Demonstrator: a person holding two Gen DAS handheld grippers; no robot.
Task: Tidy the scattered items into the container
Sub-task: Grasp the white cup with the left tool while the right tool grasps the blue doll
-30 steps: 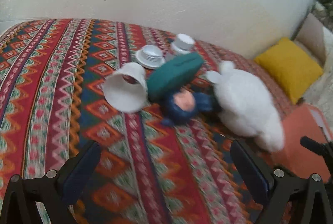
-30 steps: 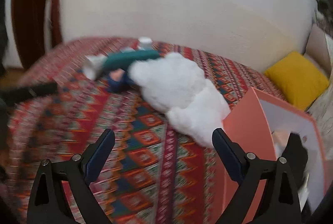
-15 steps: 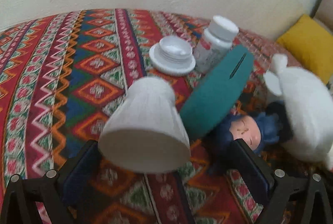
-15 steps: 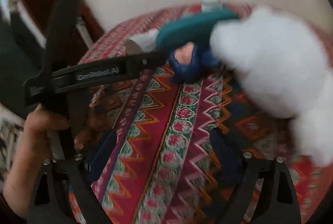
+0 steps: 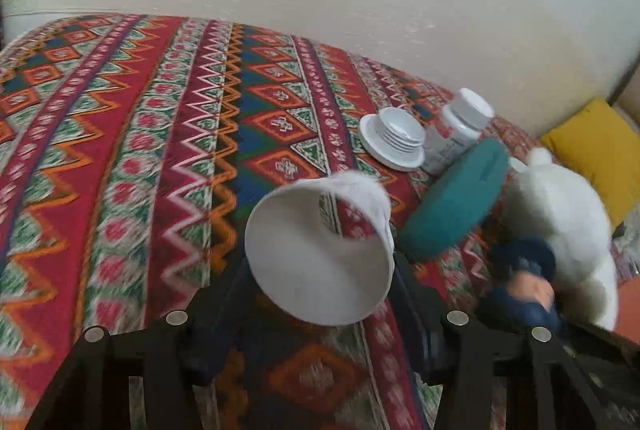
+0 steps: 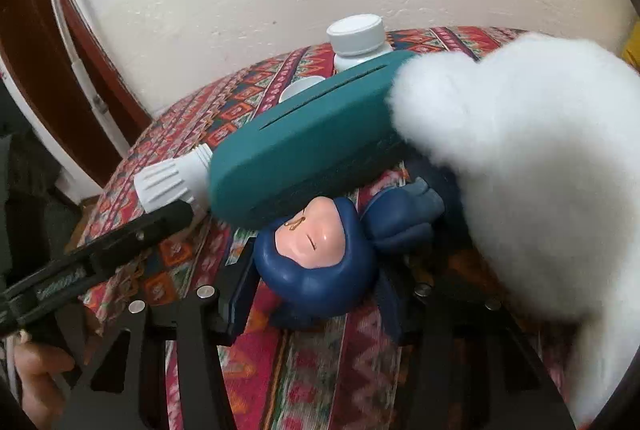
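Both grippers closing on light, stiff pieces.
We see the left gripper point(image 5: 320, 294) half-closed, pads flanking the white cone-shaped lampshade's point(image 5: 320, 250) thin rim; the right gripper point(image 6: 316, 290) brackets the smooth blue-hooded doll head point(image 6: 320, 258) at 6 o'clock of the teal case point(image 6: 304, 146).

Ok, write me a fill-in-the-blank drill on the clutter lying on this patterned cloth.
1. The doll wears a ____ hood.
2. The slotted case resting on the doll's head is ____.
3. The pill bottle has a ____ cap.
4. The cushion near the wall is ____.
Missing words: blue; teal; white; yellow.
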